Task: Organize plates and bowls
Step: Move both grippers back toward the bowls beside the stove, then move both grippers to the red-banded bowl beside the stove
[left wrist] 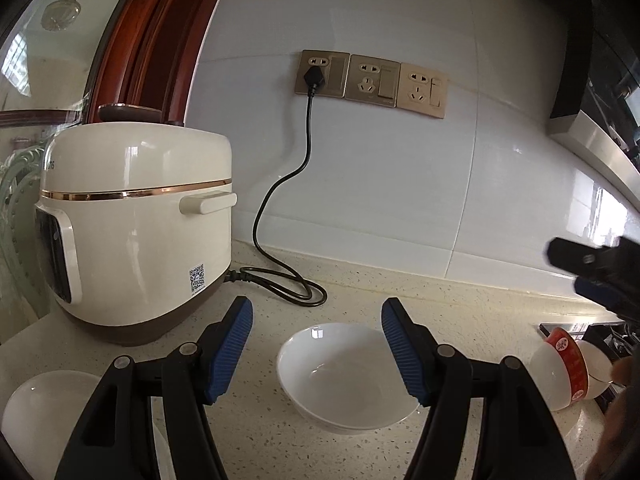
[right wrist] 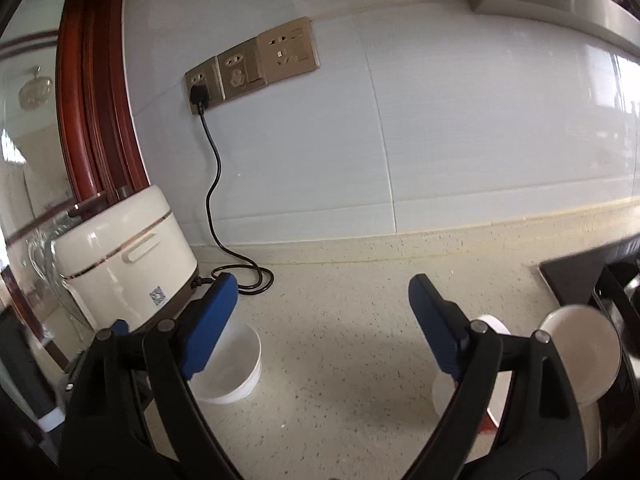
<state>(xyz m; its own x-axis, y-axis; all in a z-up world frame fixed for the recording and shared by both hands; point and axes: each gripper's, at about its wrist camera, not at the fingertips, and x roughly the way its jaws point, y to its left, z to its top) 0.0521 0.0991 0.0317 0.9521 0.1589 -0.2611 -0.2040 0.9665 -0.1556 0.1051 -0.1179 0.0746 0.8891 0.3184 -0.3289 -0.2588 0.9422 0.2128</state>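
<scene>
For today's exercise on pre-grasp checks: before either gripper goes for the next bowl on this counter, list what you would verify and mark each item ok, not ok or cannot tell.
1. Left gripper open with nothing between its pads: ok.
2. Right gripper open and holding nothing: ok.
3. White bowl upright on the speckled counter, in front of the left gripper: ok.
4. Red-banded bowl upright: not ok, it lies tipped on its side.
5. Rice cooker's power cord apart from the white bowl: ok, coiled behind it.
6. Whether the white dish at the lower left is a plate or a bowl: cannot tell, the gripper hides part of it.
</scene>
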